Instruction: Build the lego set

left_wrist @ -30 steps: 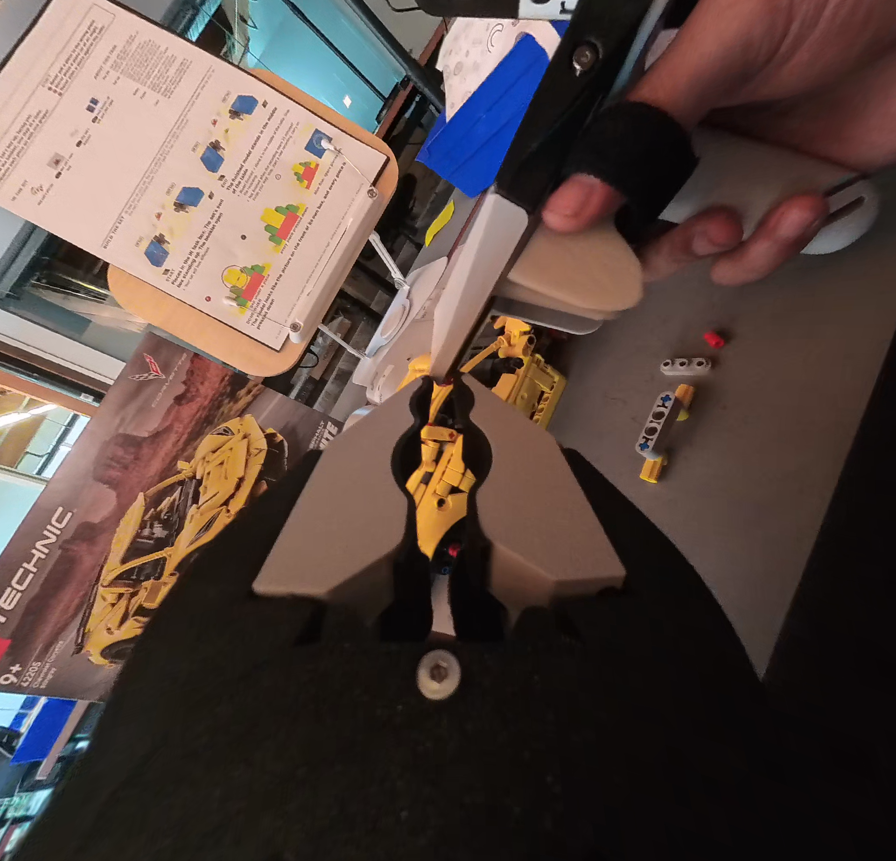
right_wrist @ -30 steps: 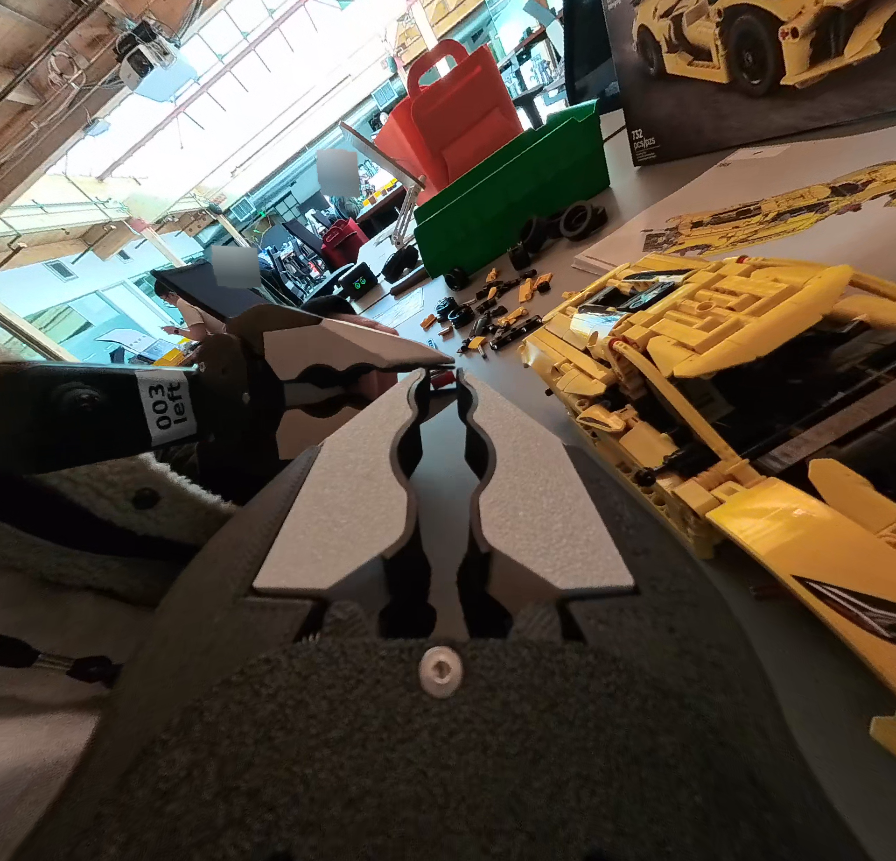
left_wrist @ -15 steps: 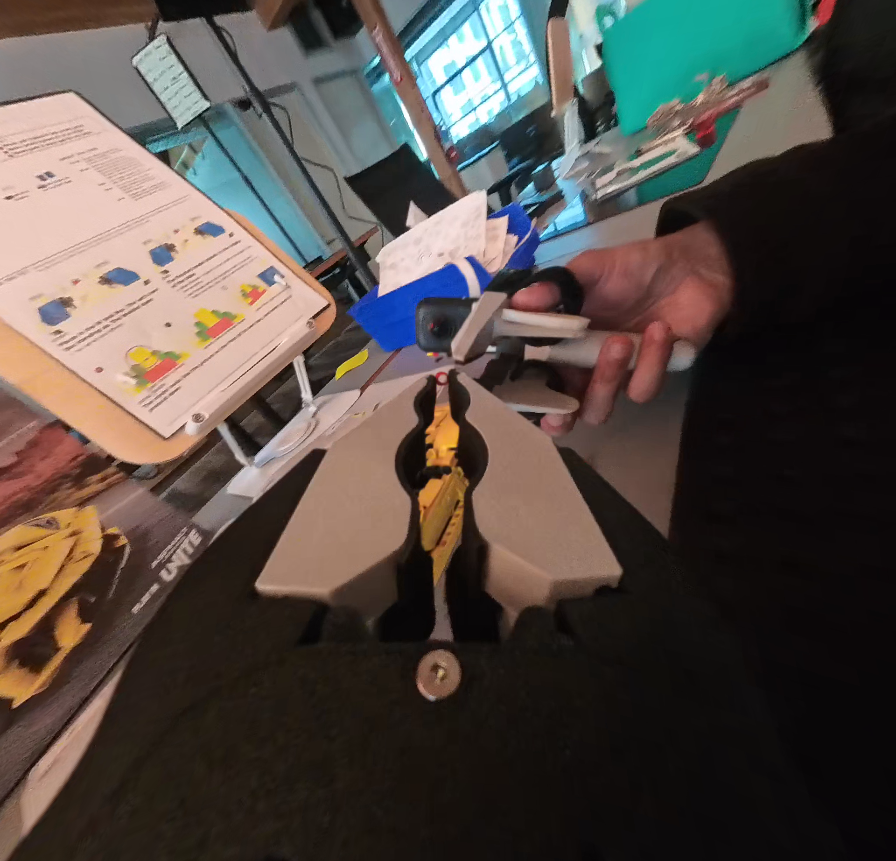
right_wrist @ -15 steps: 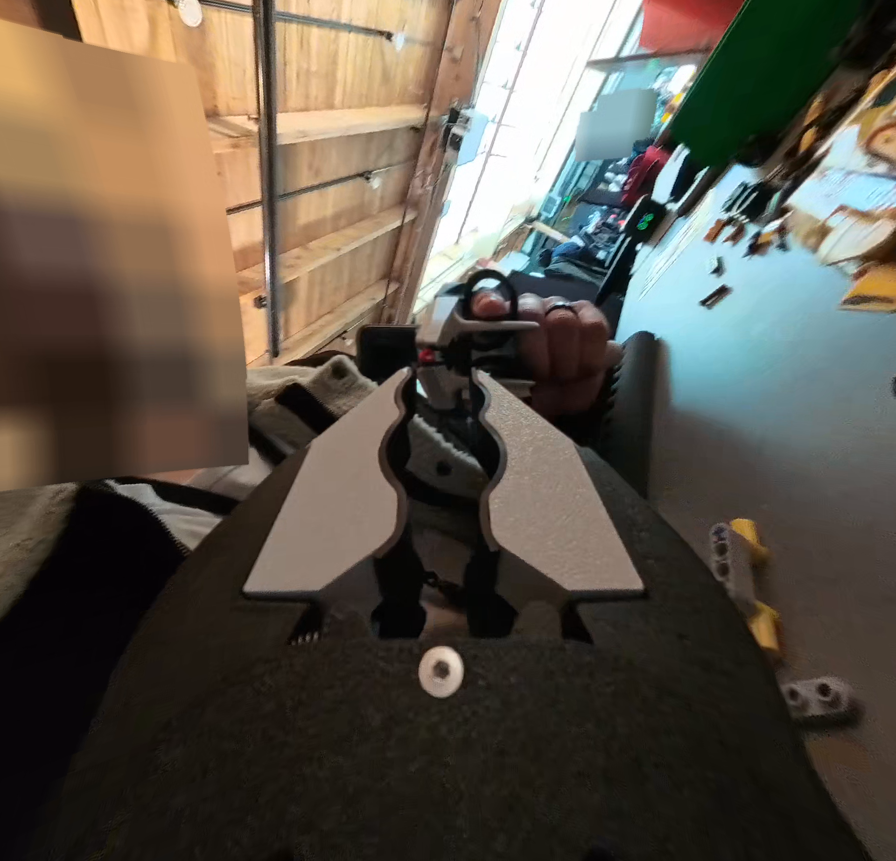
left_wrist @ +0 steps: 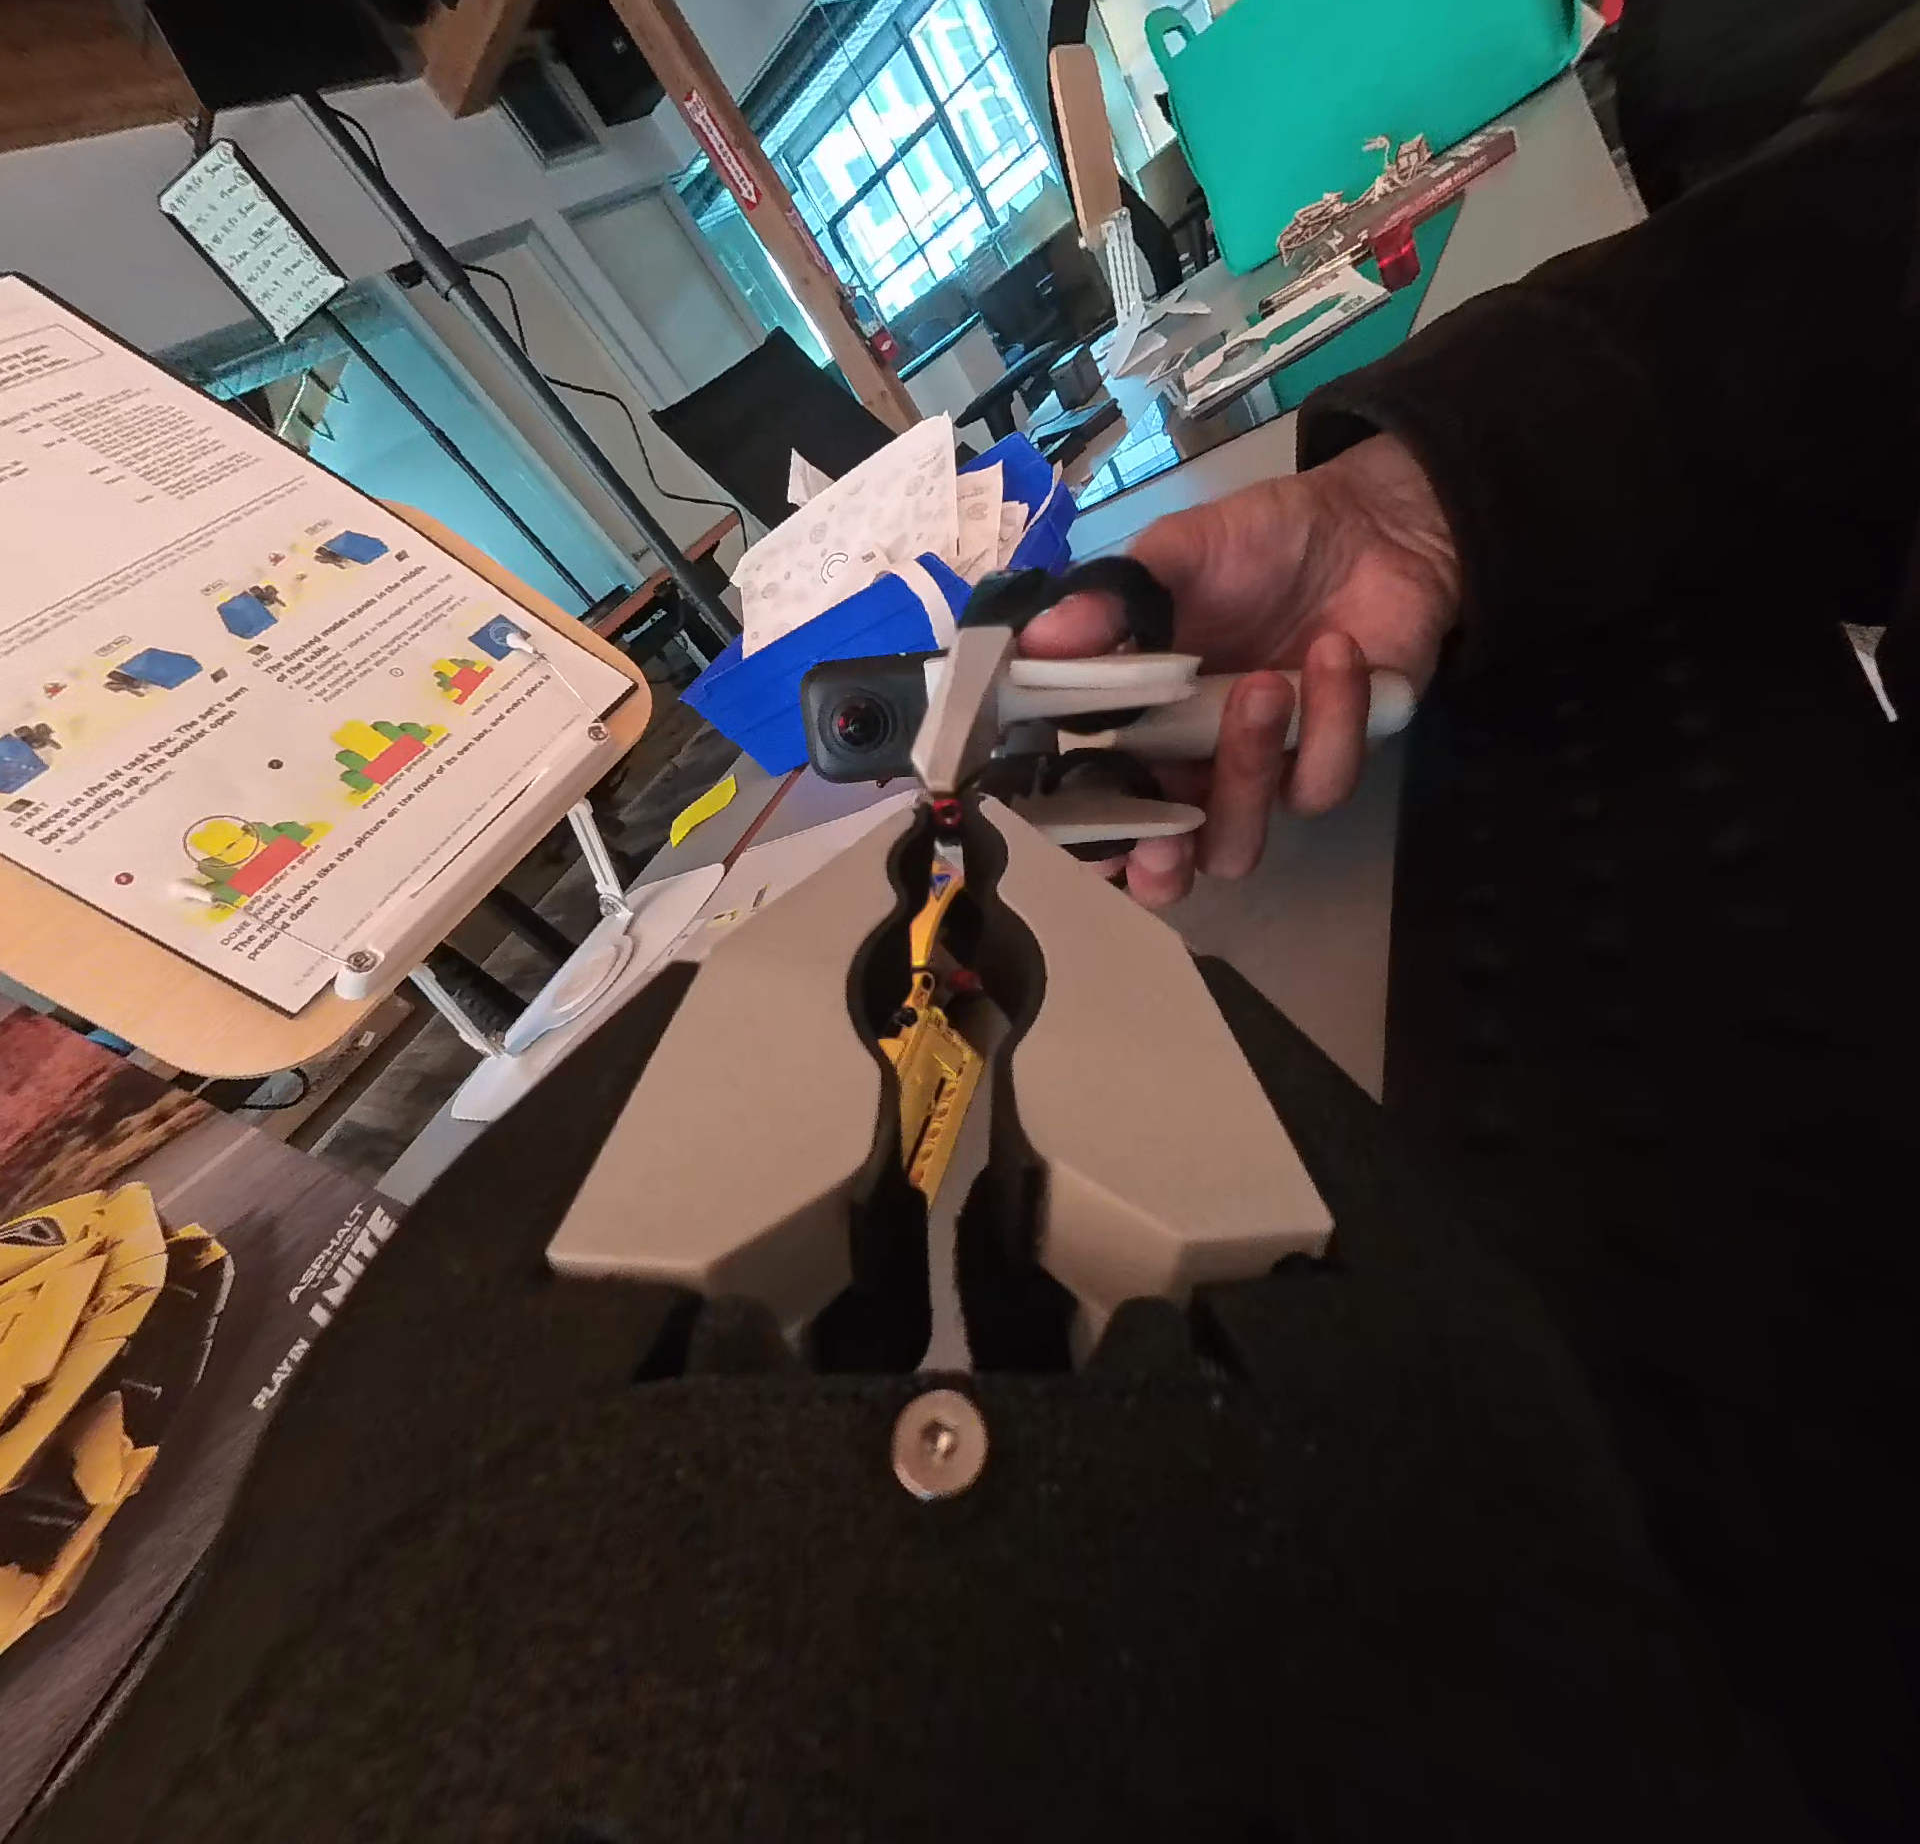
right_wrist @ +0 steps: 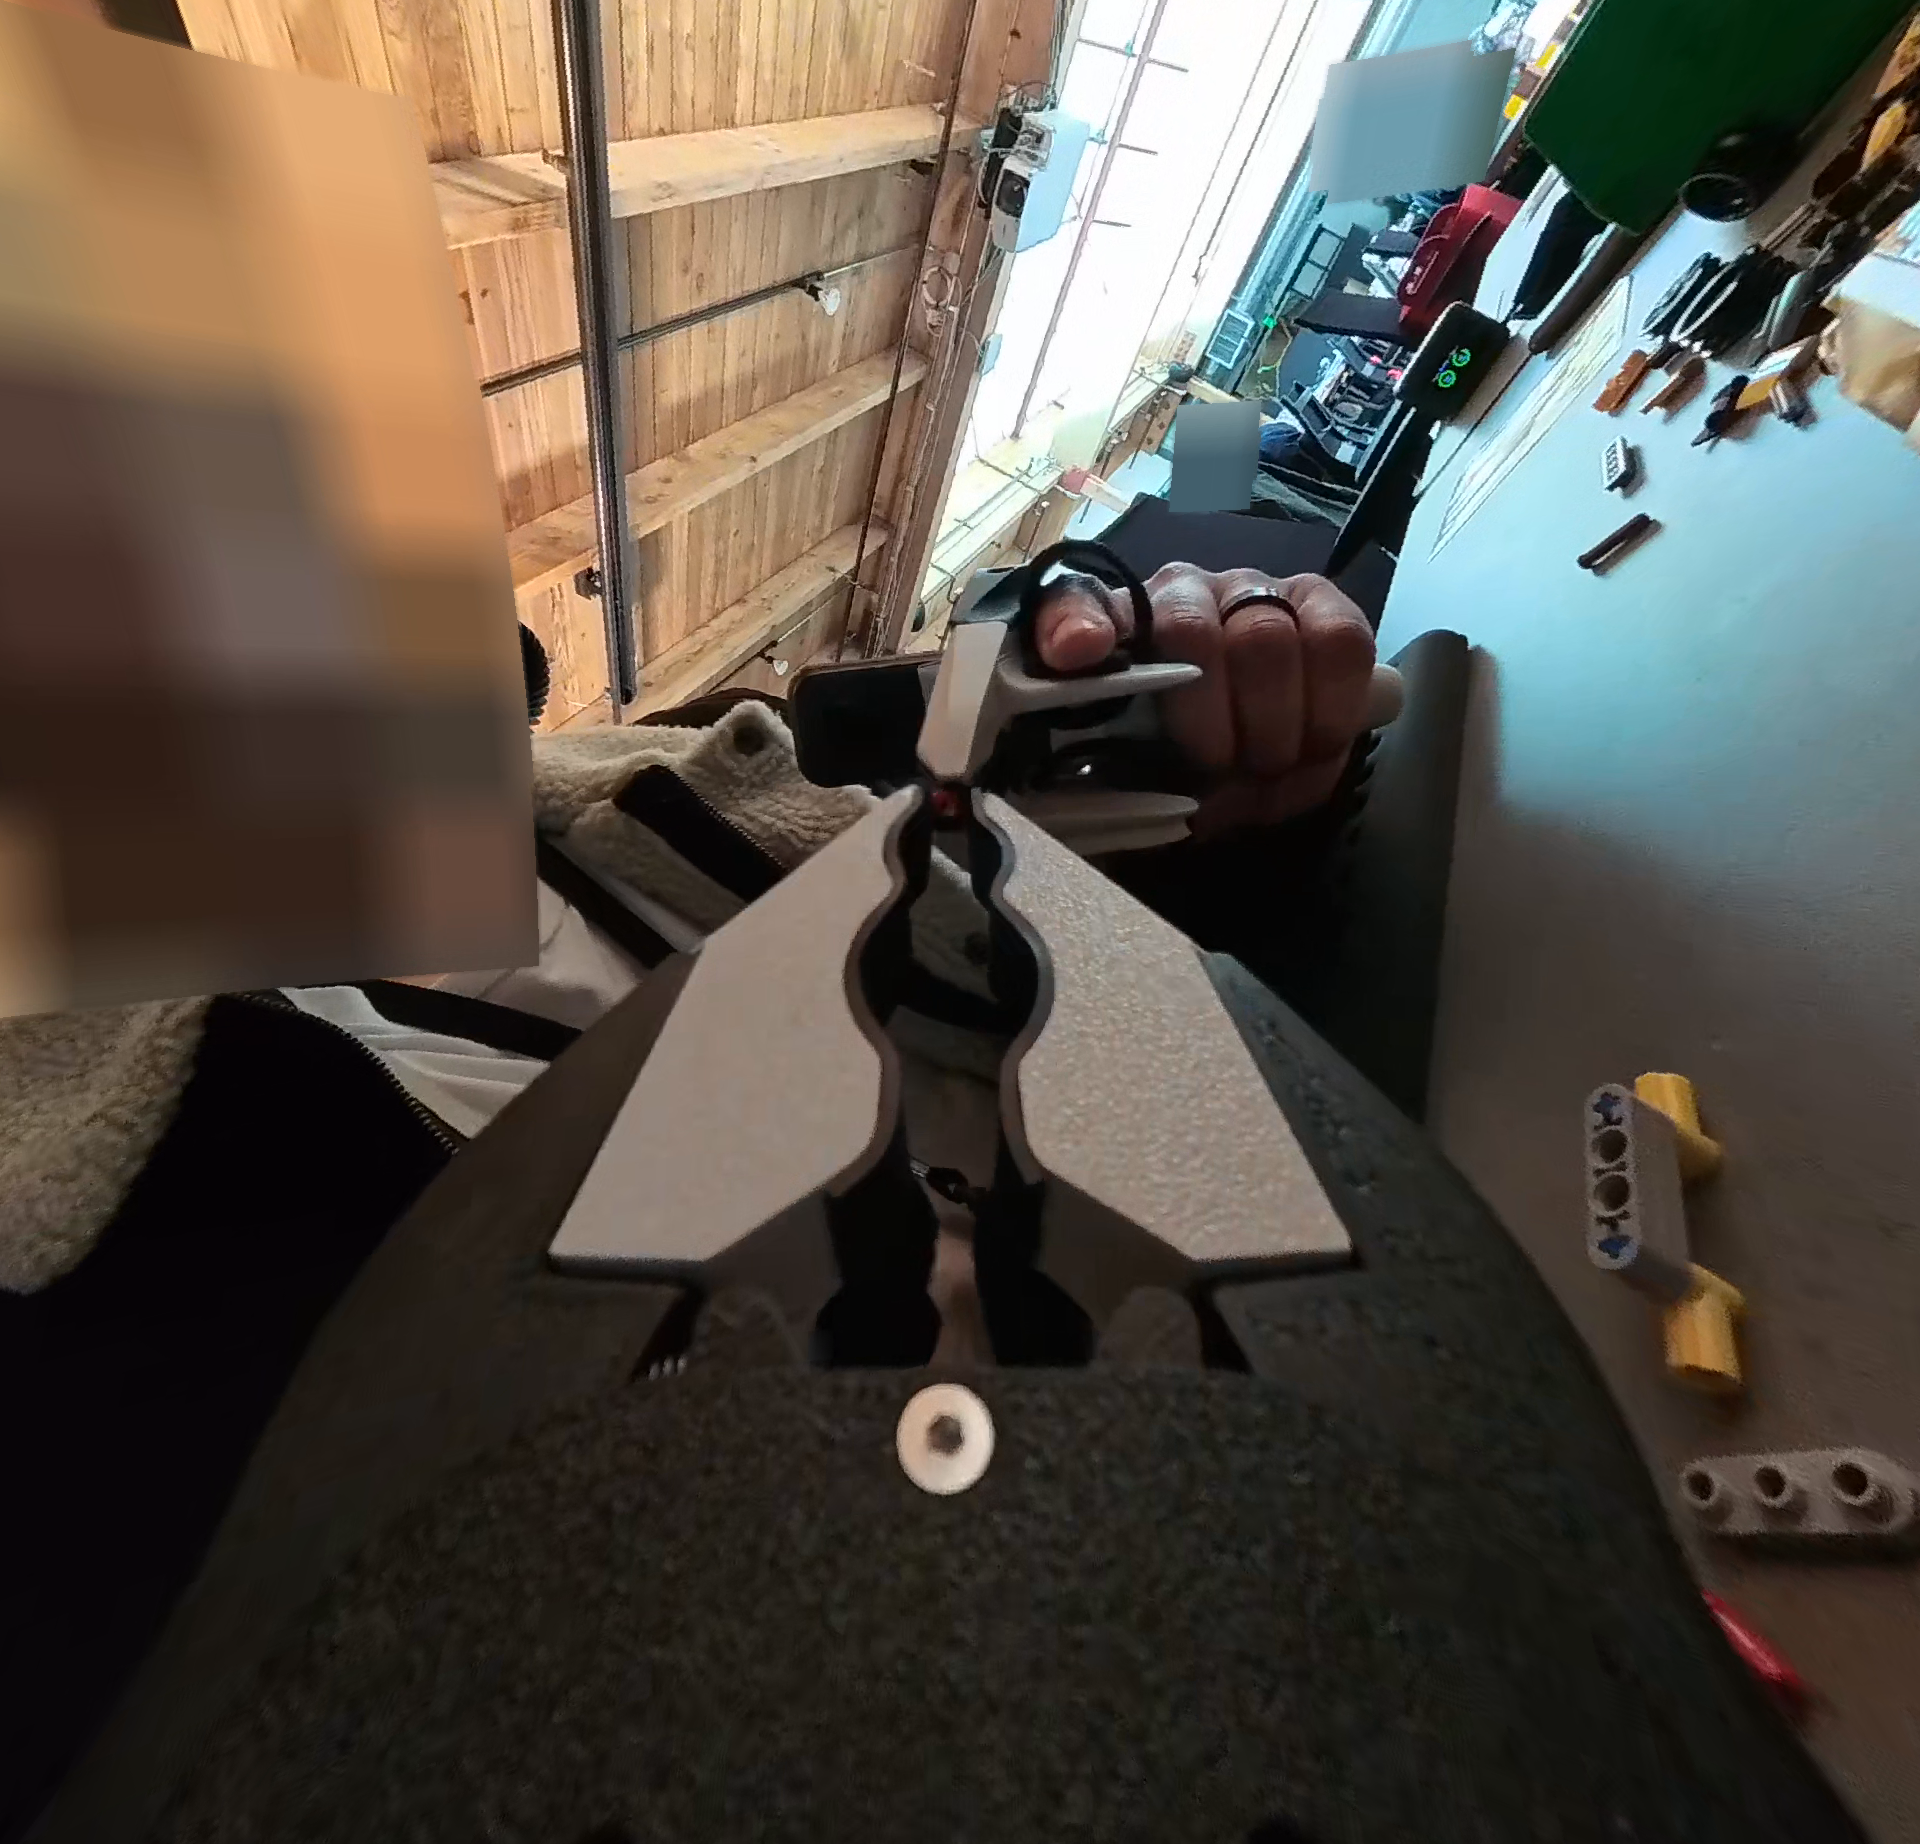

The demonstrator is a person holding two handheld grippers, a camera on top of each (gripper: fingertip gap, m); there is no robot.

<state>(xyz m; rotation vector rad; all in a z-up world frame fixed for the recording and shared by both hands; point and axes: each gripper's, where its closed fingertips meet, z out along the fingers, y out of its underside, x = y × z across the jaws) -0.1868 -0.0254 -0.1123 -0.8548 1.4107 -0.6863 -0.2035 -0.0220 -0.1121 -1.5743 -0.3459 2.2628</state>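
While both grippers' wavy grey jaws meet tip-to-tip, a small red pin (left_wrist: 943, 810) sits pinched between them.

printed instruction sheet (left_wrist: 260, 714), lettered set box (left_wrist: 156, 1379)

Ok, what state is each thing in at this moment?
left hand-held gripper: nearly shut, tip to tip with the other.
right hand-held gripper: nearly shut.
red piece: between both tips; holder unclear.
grey beam: lying flat, yellow connectors attached.
three-hole piece: lying loose.
yellow model: mostly hidden behind the fingers.
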